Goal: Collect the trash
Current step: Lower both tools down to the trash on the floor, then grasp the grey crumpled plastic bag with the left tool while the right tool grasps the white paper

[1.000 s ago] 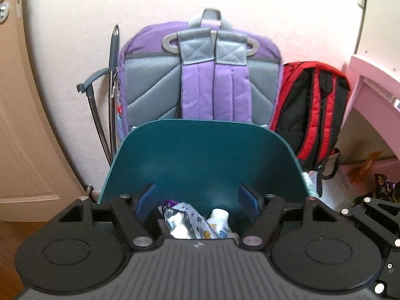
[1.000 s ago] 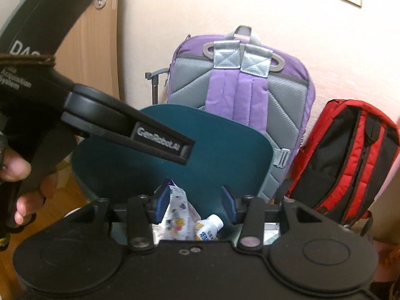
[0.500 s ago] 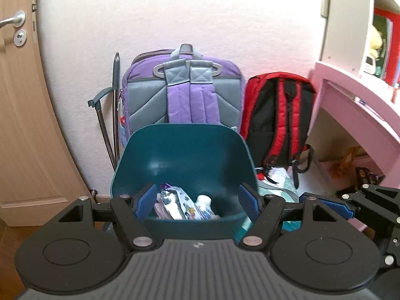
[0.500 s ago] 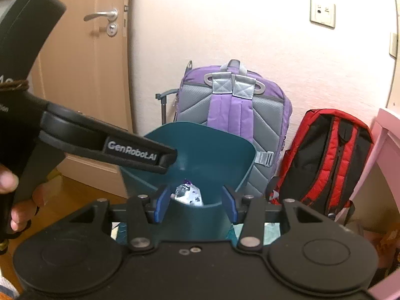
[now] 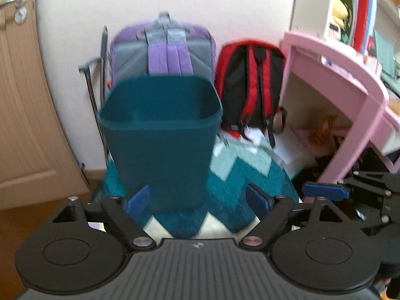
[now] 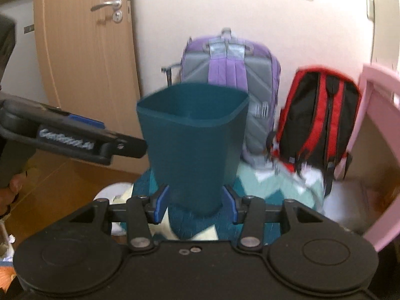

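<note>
The teal bin (image 5: 160,130) stands upright on the zigzag-patterned rug (image 5: 232,175) at the centre of both views, in front of the purple backpack (image 5: 165,50), with the red and black backpack (image 5: 252,80) just to its right and the wooden door (image 6: 82,57) at the left. From these angles only the rim and the far inner wall of the bin show, so whether anything lies in it cannot be told. The left claw (image 5: 197,198) is empty: its blue pads stand wide and its jaws are opening, with nothing but rug and the foot of the bin seen between them. The right claw (image 6: 197,203) is also parted and holds nothing; the bin's base appears between its pads in the picture, but the bin stands farther off and the pads do not touch it. Neither claw is carrying trash at this point, which suits a pause between pickups rather than a delivery. Work seems to be left: white crumpled scraps (image 5: 252,135) lie on the rug at the foot of the red backpack, right of centre, and something orange-brown and wrapper-like (image 5: 322,130) sits under the pink desk (image 5: 332,60) at the right, though blur keeps me from saying what it is. More pale bits (image 6: 11,237) show at the lower left edge of the right wrist view. Judging by this, the collecting is only partly done.
</note>
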A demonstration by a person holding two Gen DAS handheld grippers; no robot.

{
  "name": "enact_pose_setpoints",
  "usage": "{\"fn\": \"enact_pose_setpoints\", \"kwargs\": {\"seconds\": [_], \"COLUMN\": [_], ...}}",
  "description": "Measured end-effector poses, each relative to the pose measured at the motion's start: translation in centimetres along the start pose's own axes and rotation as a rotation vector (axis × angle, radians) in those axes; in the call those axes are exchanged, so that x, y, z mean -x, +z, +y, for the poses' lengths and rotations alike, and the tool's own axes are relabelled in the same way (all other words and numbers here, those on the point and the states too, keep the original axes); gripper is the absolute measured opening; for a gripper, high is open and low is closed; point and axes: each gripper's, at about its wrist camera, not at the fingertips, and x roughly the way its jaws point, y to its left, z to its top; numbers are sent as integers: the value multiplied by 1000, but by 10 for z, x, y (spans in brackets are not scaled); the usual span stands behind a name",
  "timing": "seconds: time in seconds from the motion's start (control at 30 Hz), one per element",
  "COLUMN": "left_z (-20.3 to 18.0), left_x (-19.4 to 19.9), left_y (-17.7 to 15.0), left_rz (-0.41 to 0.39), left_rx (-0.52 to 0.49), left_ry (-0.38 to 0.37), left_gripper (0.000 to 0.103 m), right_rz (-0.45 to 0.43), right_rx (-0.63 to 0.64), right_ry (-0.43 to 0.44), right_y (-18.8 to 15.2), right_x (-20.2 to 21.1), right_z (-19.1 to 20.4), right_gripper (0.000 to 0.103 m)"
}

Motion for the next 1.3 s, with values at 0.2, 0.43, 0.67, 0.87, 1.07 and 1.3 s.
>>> {"fn": "enact_pose_setpoints", "kwargs": {"seconds": [0.2,0.43,0.67,0.87,1.07,1.3], "left_z": [7,24,40,51,63,73], "left_x": [-40,-129,-223,-302,-366,-430], "left_y": [-73,-159,-223,-269,-312,-363], "left_rz": [99,265,428,569,703,843], "left_rx": [87,193,303,357,418,459], "left_ry": [-51,-13,77,99,122,104], "left_gripper": [92,99,99,99,99,99], "right_rz": [72,227,417,541,665,741], "right_rx": [-81,-204,-398,-553,-686,-824], "right_ry": [-4,-32,-113,-197,-270,-320], "right_y": [-62,-156,-244,-300,-361,-414], "right_x": [-23,-87,-171,-240,-294,-336], "right_z": [-17,-48,-88,-117,-147,-172], "right_gripper": [47,47,47,47,47,47]}}
